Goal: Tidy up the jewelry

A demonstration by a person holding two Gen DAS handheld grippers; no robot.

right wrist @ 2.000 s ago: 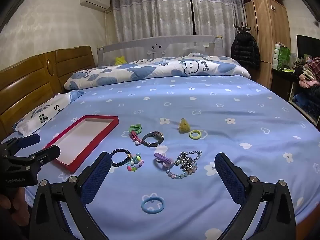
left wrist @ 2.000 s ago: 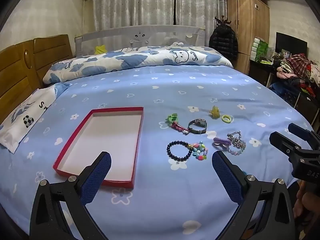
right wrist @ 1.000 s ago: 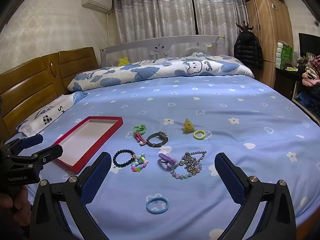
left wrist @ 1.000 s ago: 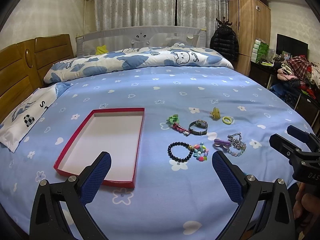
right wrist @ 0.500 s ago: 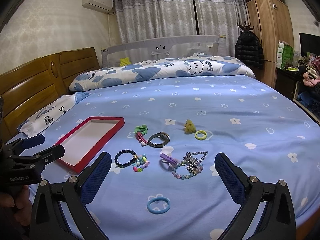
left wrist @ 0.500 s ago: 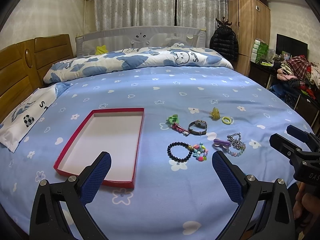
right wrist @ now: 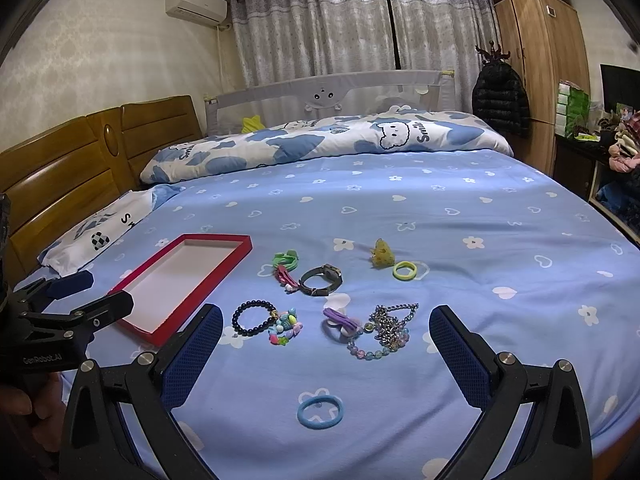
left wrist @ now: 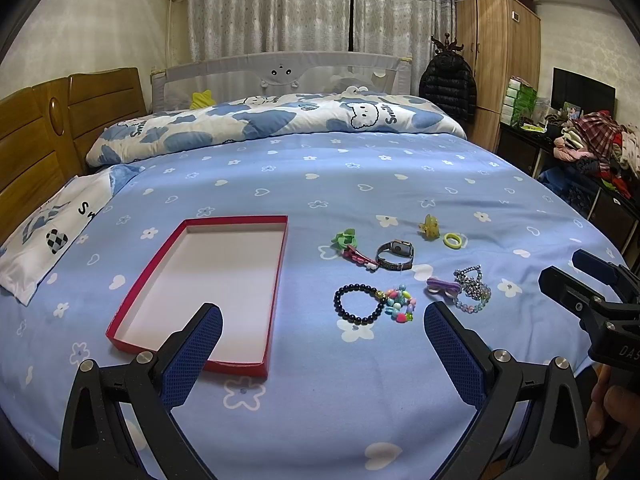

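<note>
Jewelry: a loose cluster lies on the blue bedsheet point(left wrist: 320, 184), right of the tray and apart from it.
Tray: the red tray point(left wrist: 276, 280) with a white floor holds nothing; its long side runs away from the cameras.
Near row: black bead bracelet point(left wrist: 357, 304) touching a multicolored bead bracelet point(left wrist: 398, 305); further right a purple hair tie point(left wrist: 440, 286) against a tangled silver chain point(left wrist: 472, 286).
Far row: green hair tie point(left wrist: 345, 238), pink clip point(left wrist: 358, 257), wristwatch point(left wrist: 395, 254), yellow clip point(left wrist: 429, 227), yellow-green ring point(left wrist: 454, 240).
Stray piece: a blue hair tie point(right wrist: 320, 411) lies alone, nearest the right gripper.
Left gripper point(left wrist: 322, 328): fingers wide apart, empty, over the bed's near edge, between tray and beads.
Right gripper point(right wrist: 325, 330): fingers wide apart, empty, framing the cluster.
Surroundings: patterned quilt point(left wrist: 280, 120), wooden headboard point(left wrist: 60, 128), wardrobe point(left wrist: 496, 52).
</note>
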